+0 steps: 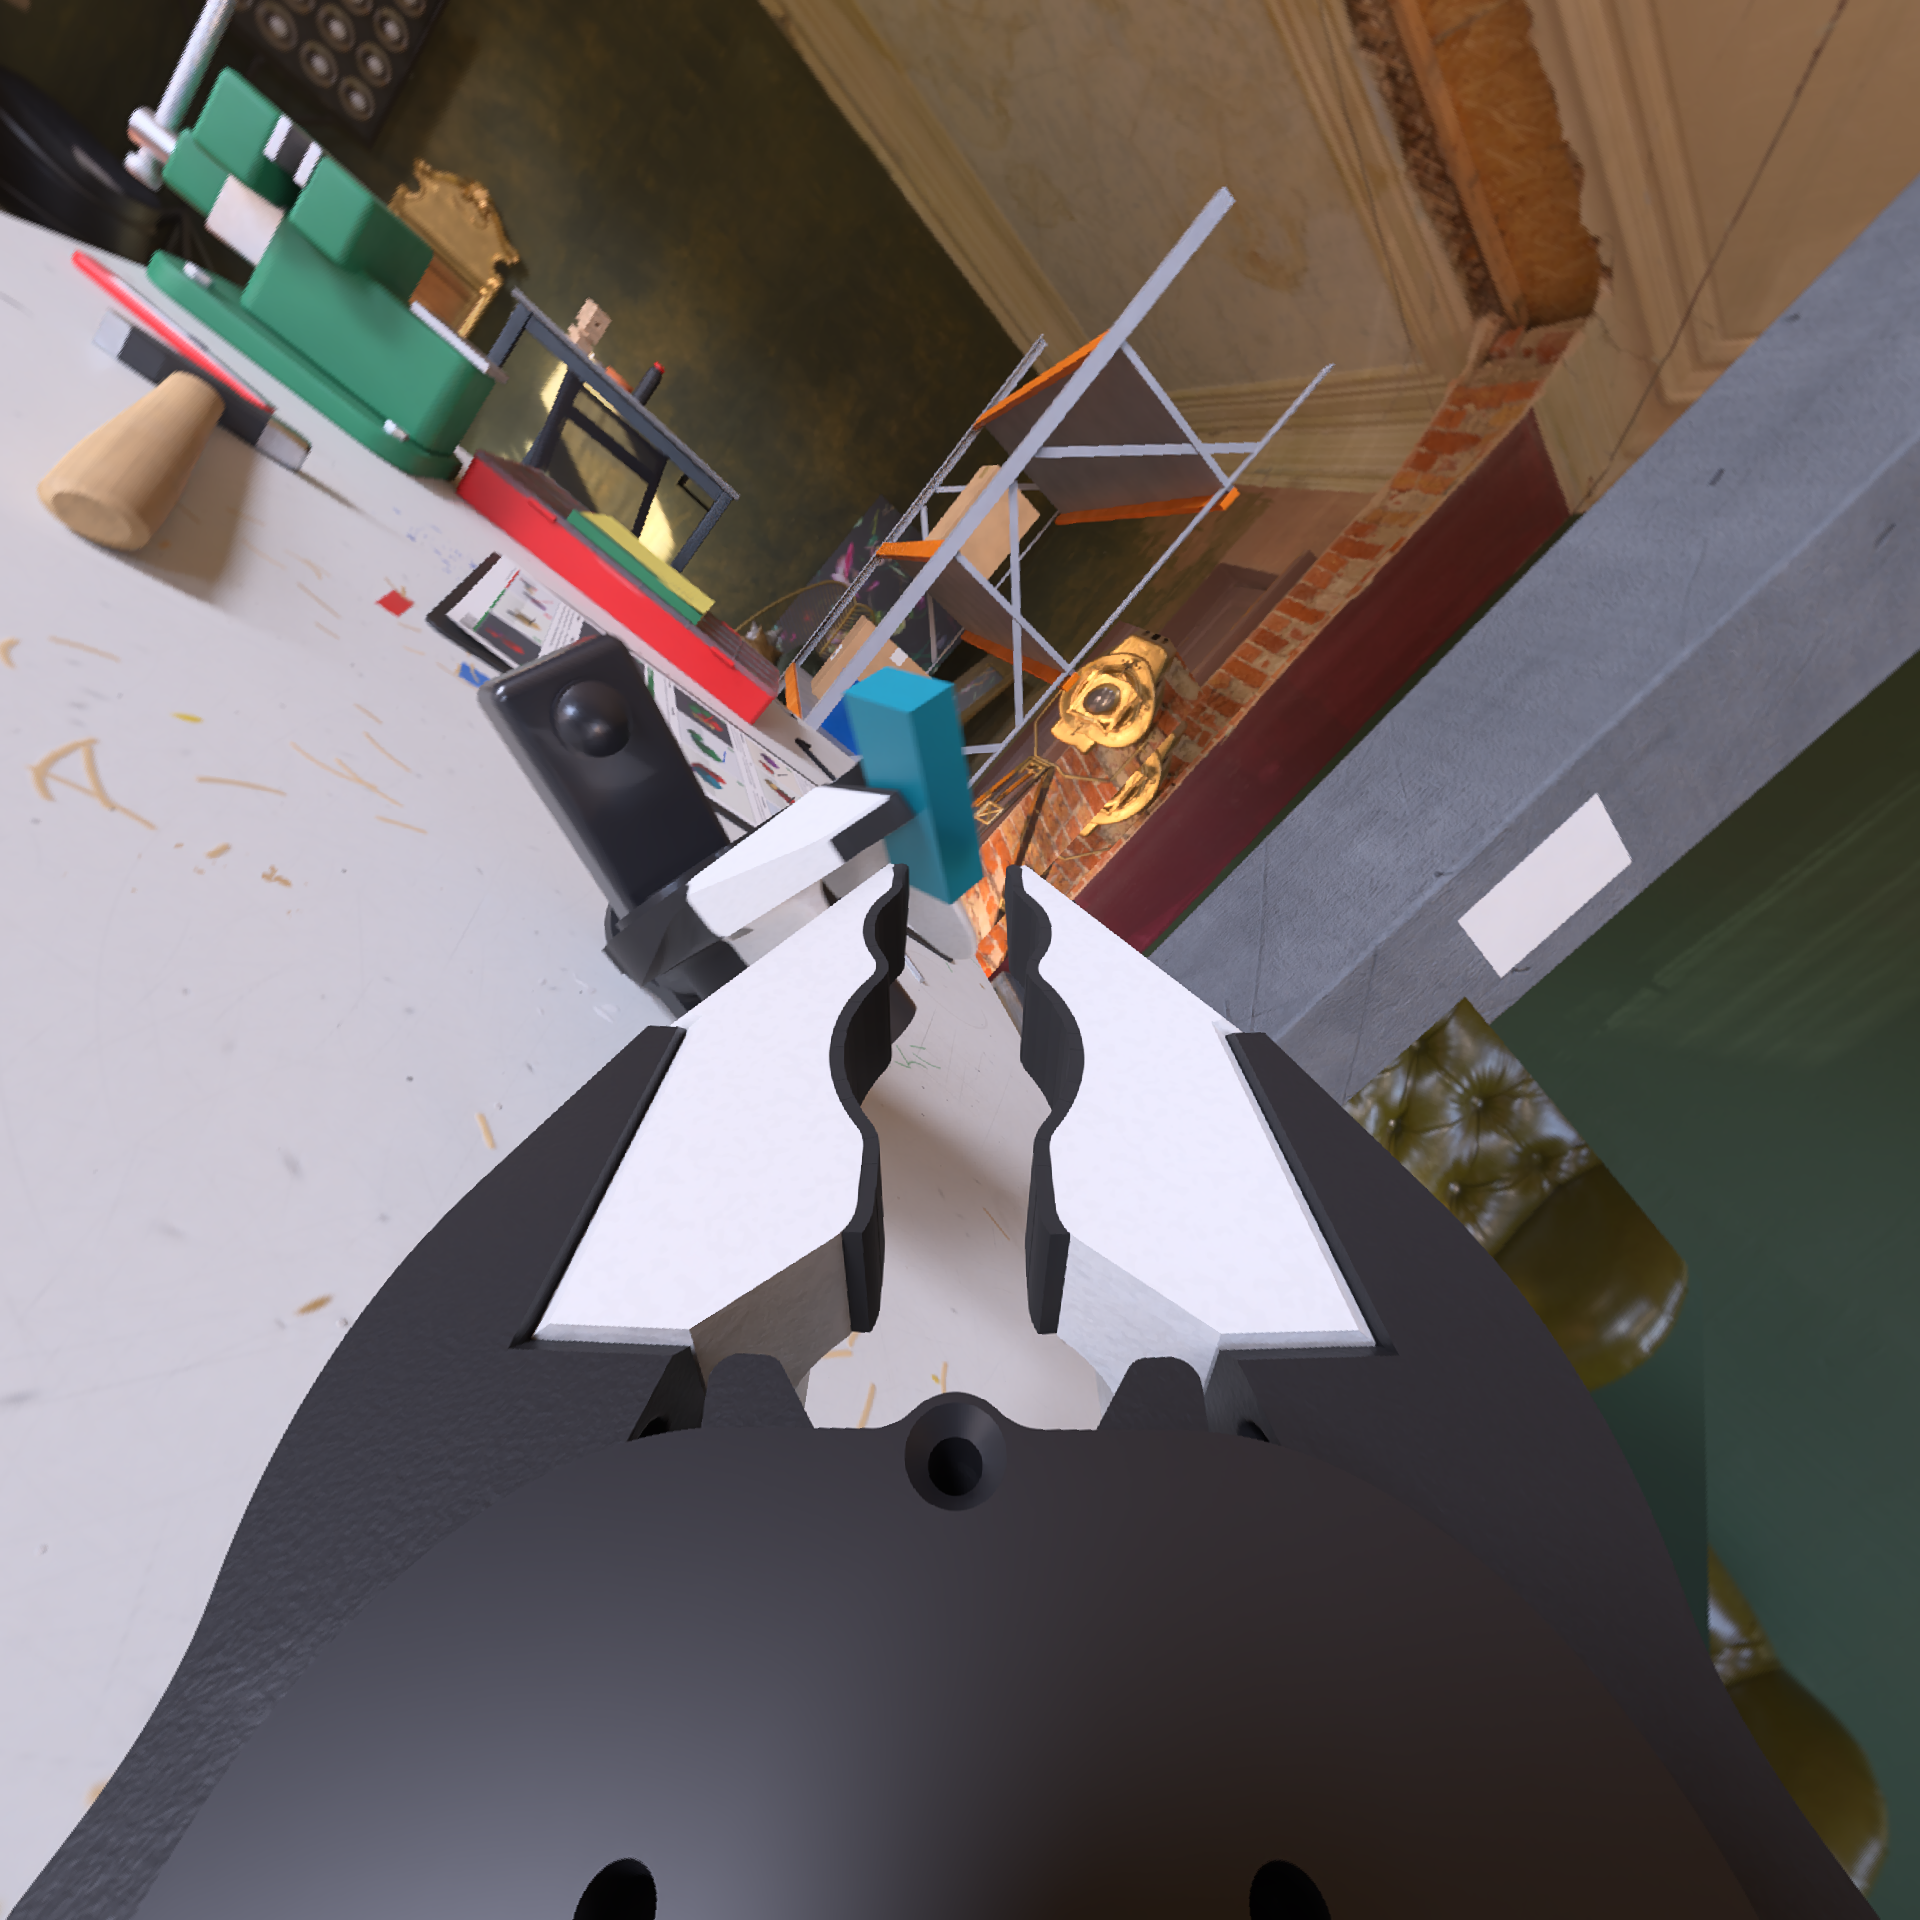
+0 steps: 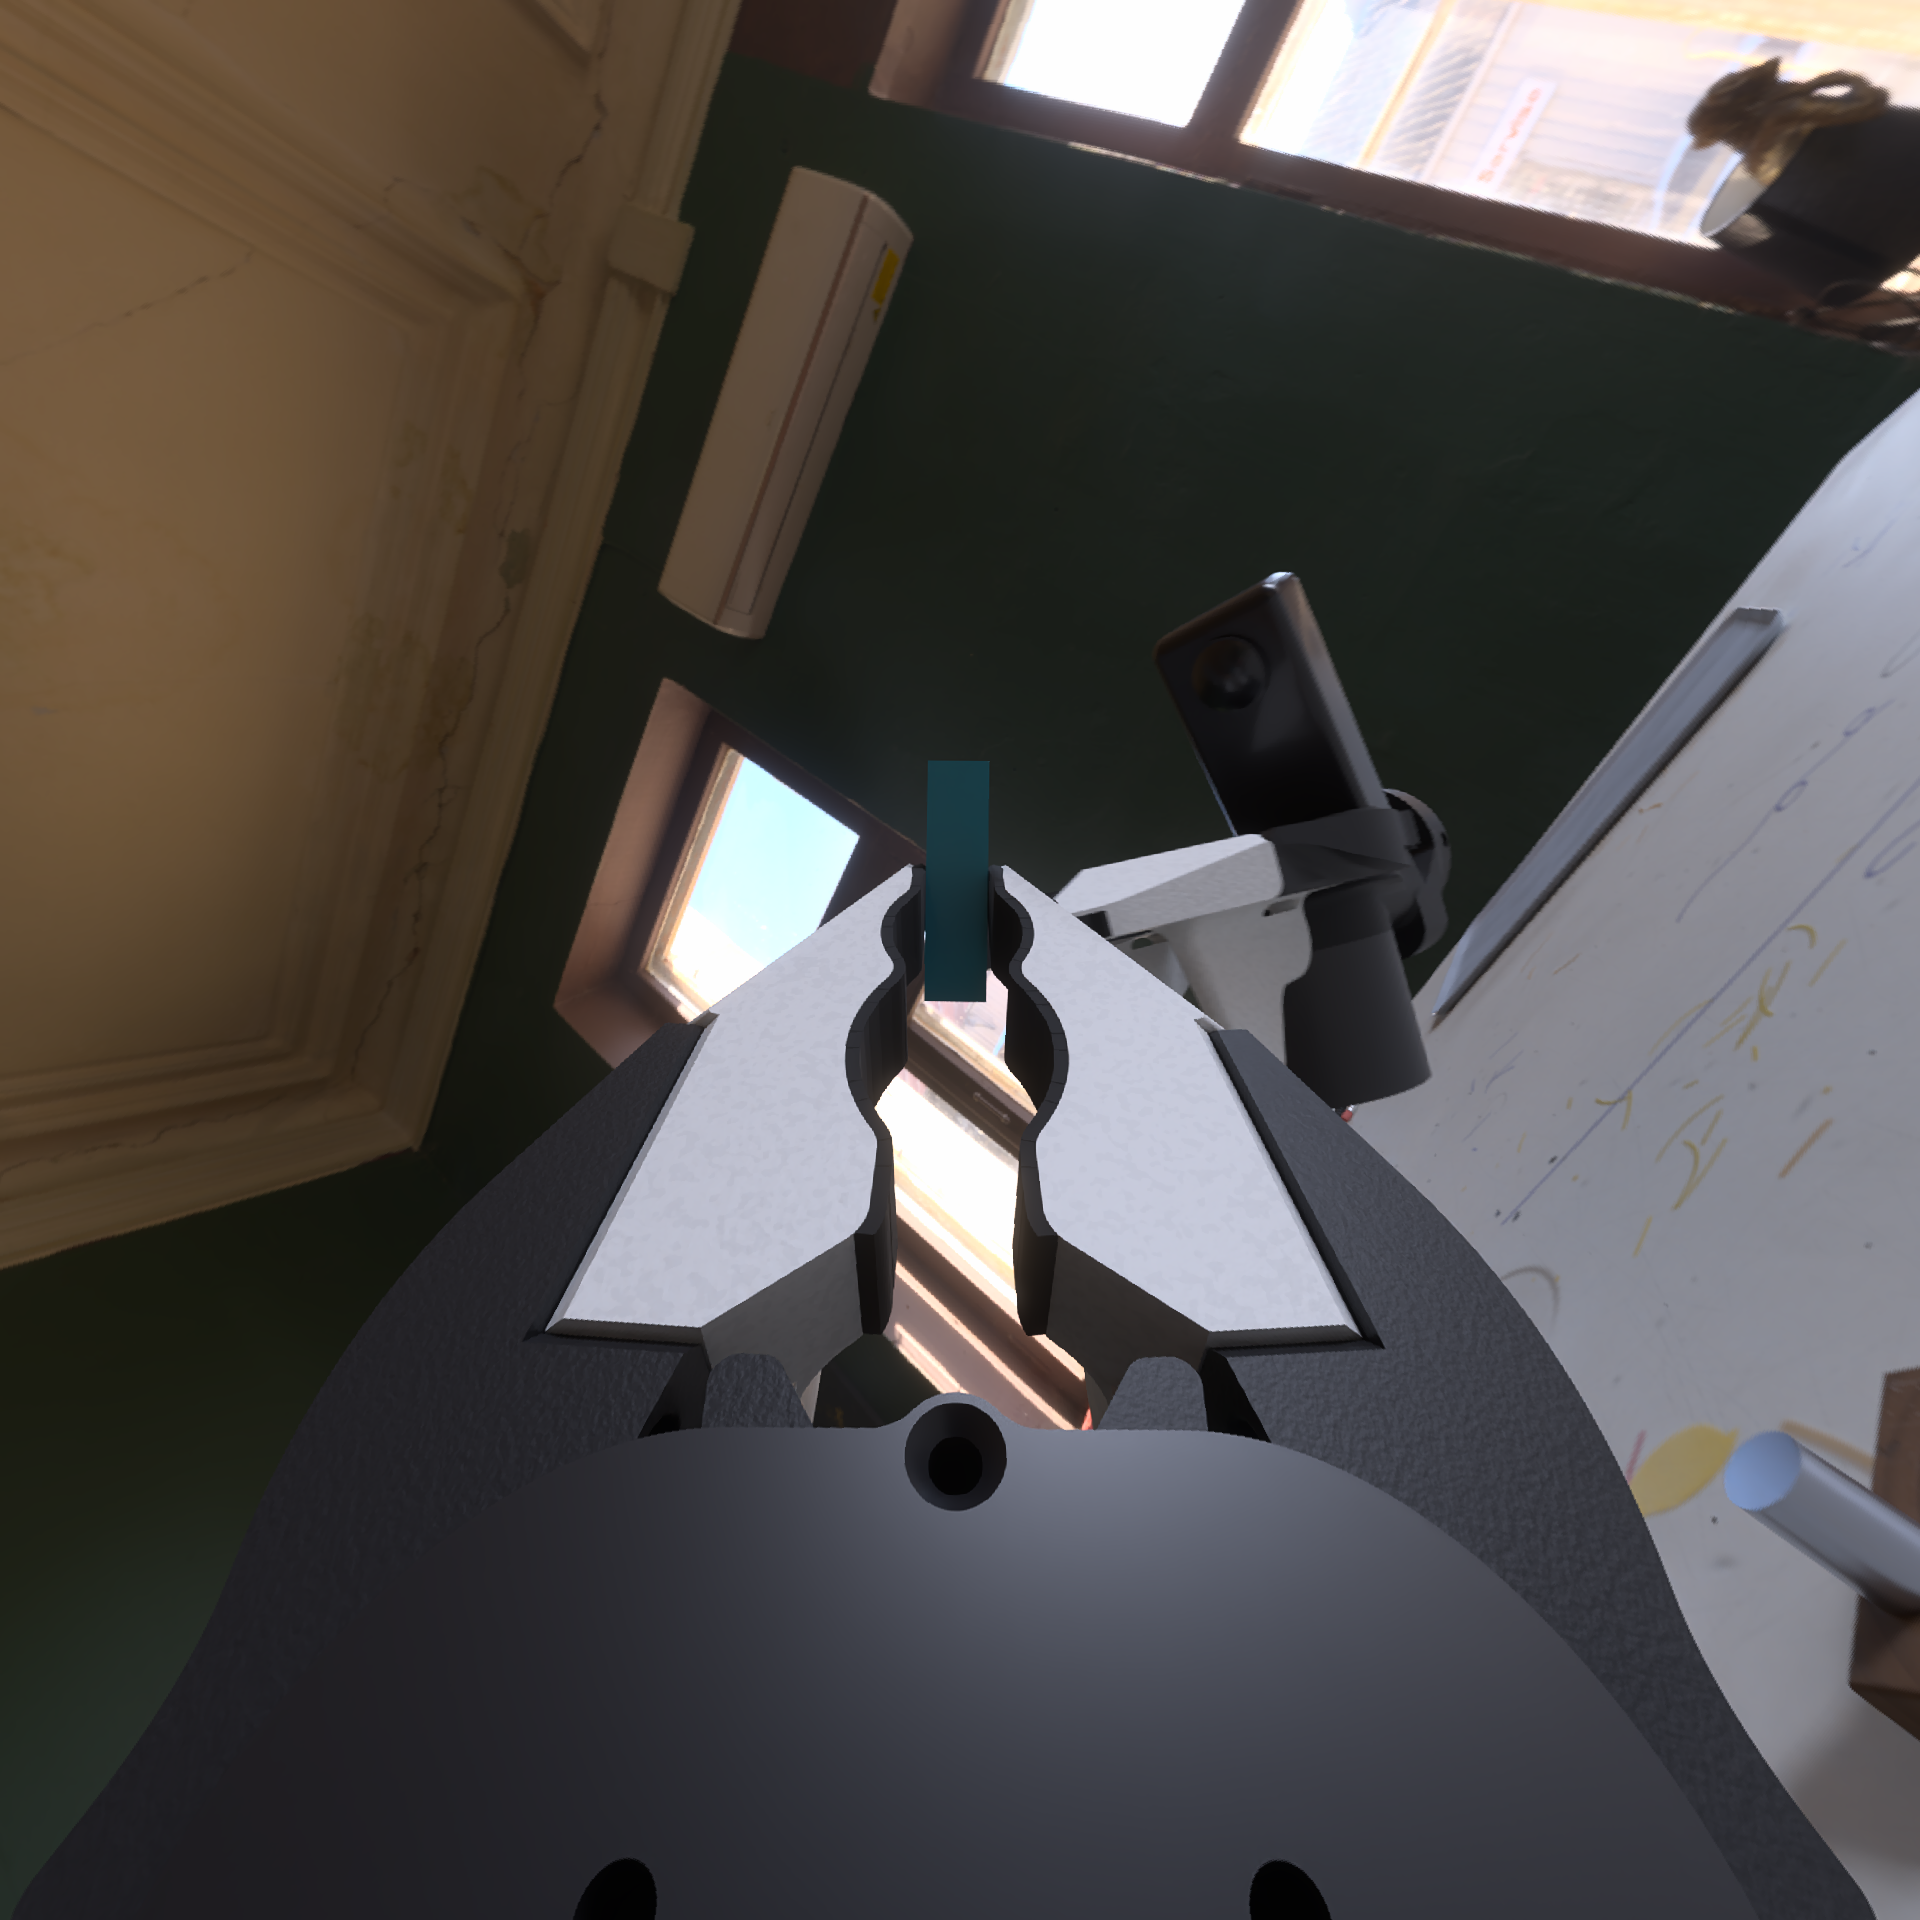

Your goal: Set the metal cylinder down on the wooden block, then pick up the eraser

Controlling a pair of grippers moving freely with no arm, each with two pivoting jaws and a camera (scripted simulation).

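The teal eraser [image 2: 956, 883] stands upright between my right gripper's [image 2: 956, 873] fingertips, lifted off the table. It also shows in the left wrist view [image 1: 914, 769], where the right gripper [image 1: 888, 821] holds it from the left. My left gripper [image 1: 956, 883] is open and empty, just below and in front of the eraser. It also shows in the right wrist view [image 2: 1091, 914], to the right. The metal cylinder [image 2: 1808, 1527] lies on the wooden block [image 2: 1881, 1704] at the lower right edge.
The white scuffed table [image 1: 208, 1039] holds a wooden cone-shaped piece [image 1: 135, 468], a green machine [image 1: 332, 301], a red flat box [image 1: 623, 582] and printed sheets [image 1: 727, 727]. A grey flat bar [image 2: 1610, 810] lies on the table [image 2: 1662, 1247].
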